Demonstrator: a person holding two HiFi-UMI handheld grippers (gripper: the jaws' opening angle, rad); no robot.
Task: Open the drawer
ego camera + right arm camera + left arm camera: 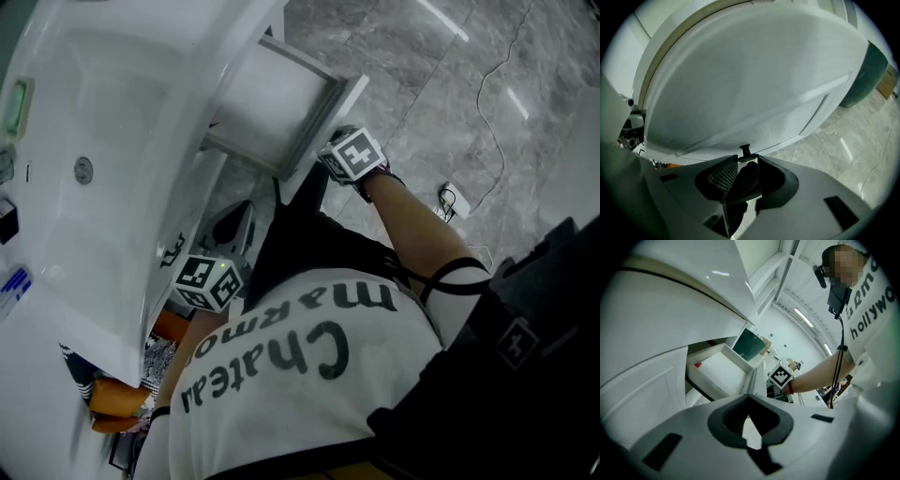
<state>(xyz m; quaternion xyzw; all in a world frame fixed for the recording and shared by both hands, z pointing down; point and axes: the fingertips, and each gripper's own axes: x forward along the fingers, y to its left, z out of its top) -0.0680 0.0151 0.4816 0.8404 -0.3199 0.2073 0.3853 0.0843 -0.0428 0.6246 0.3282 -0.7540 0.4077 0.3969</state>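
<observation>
as i look from above the person's head, the drawer (272, 108) stands pulled well out from the white cabinet, under the basin (56, 244). its white inside looks bare from here. the right gripper (330, 167) is at the drawer's front panel, while the left gripper (211, 279) hangs low beside the cabinet, apart from the drawer.

from the left gripper view, its 2 jaws seem to meet at the tips and nothing is between them. the drawer shows as an open white box with only 1 small red thing (697, 365) by its back wall. behind it stands a dark green bin (749, 344); what it contains i cannot see.

from the right gripper view, the front panel fills almost all the picture. the jaws are clamped on its thin lower edge, just at a small dark tab (745, 151), above the grey stone floor (843, 154).

i judge the drawer to be light, since it is nearly empty, and stiff, but its glossy panel is probably slippery. the edge by the tab seems the proper place to hold, with a pull straight along the runners.
</observation>
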